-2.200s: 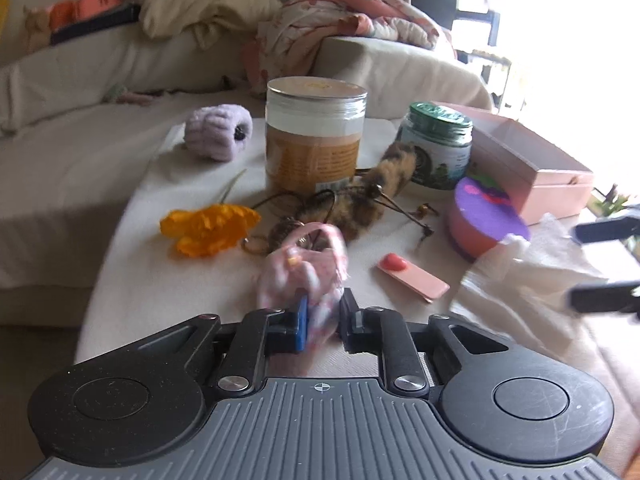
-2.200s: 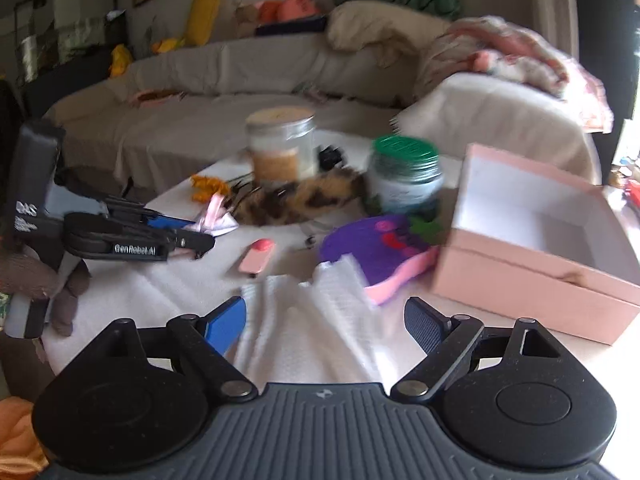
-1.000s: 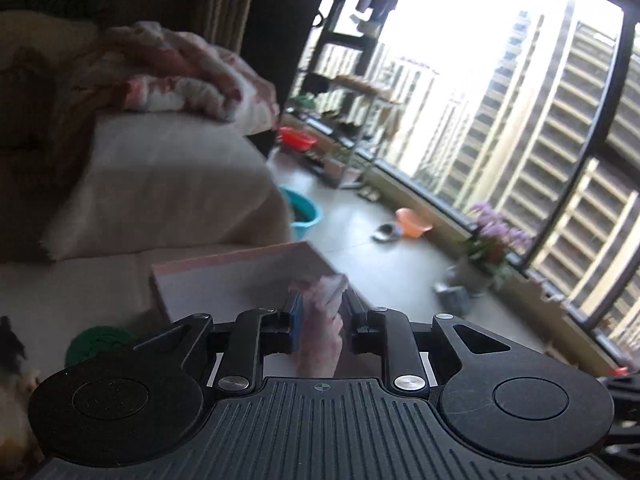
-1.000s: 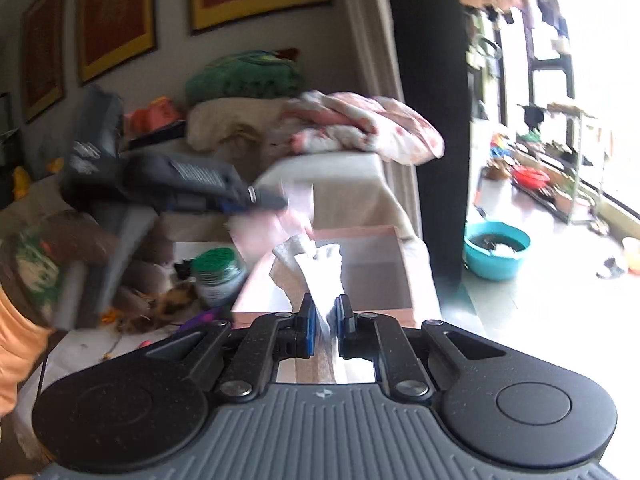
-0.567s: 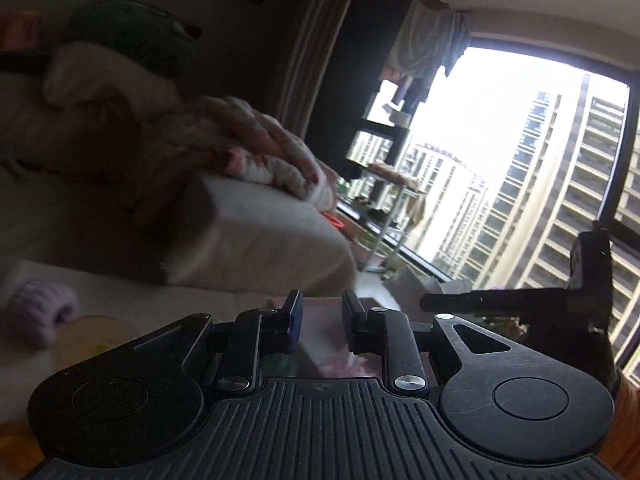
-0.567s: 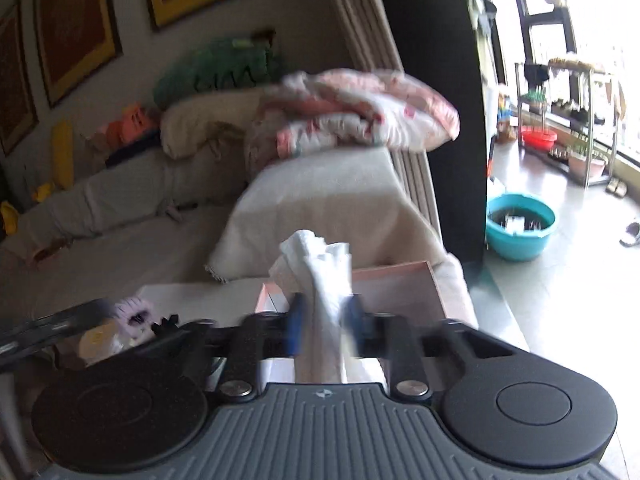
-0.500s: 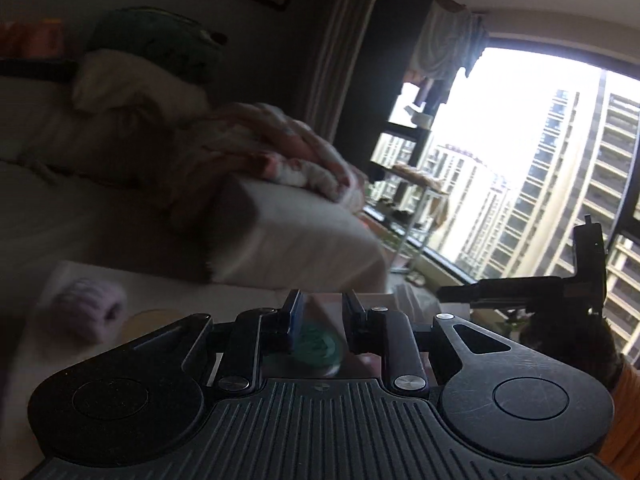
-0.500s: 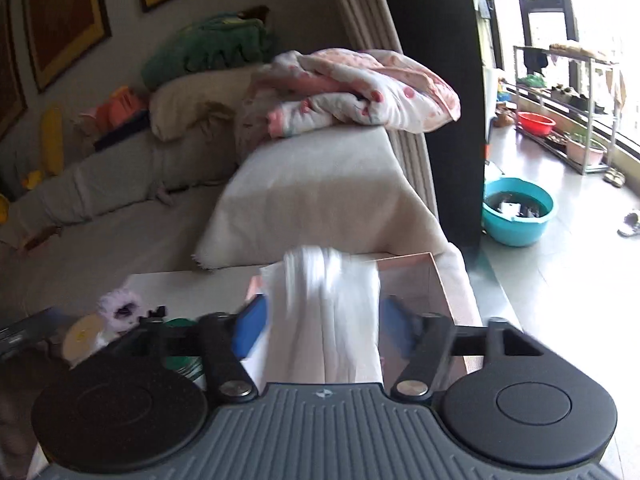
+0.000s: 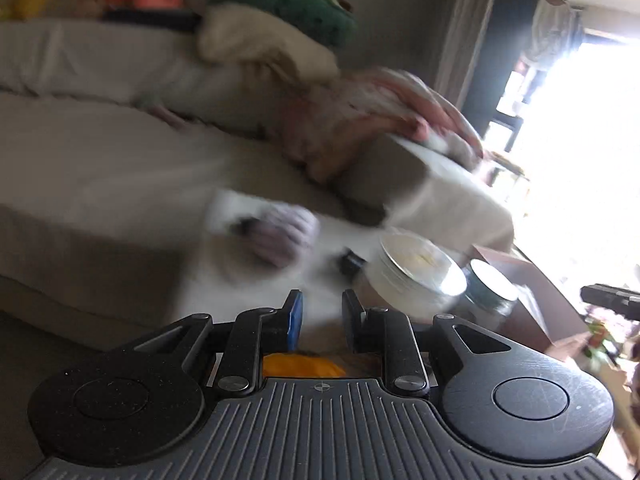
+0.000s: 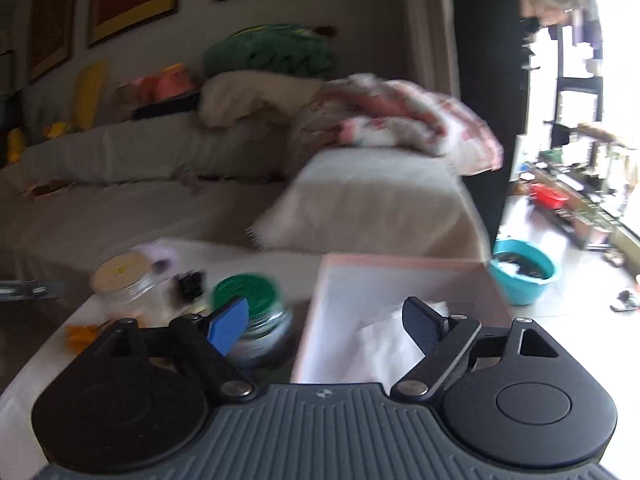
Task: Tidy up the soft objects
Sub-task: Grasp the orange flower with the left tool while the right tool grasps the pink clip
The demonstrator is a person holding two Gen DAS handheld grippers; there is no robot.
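My left gripper (image 9: pixel 320 316) is open a little and empty, above the table's left part. A fuzzy lilac scrunchie (image 9: pixel 282 234) lies ahead of it, blurred, and an orange soft flower (image 9: pixel 302 366) shows just under its fingers. My right gripper (image 10: pixel 326 320) is wide open and empty over the pink box (image 10: pixel 400 270). The white cloth (image 10: pixel 384 346) lies inside the box below its right finger. The box also shows in the left wrist view (image 9: pixel 536 296). The pink cloth is hidden.
A big clear jar with a pale lid (image 9: pixel 416 276) and a green-lidded jar (image 10: pixel 250 300) stand on the table between the scrunchie and the box. A sofa with cushions and a folded blanket (image 10: pixel 400 120) lies behind. A teal basin (image 10: pixel 524 270) sits on the floor at right.
My right gripper opened and let the white cloth go into the pink box. My left gripper, empty after dropping the pink cloth, swung back left toward the scrunchie and jars.
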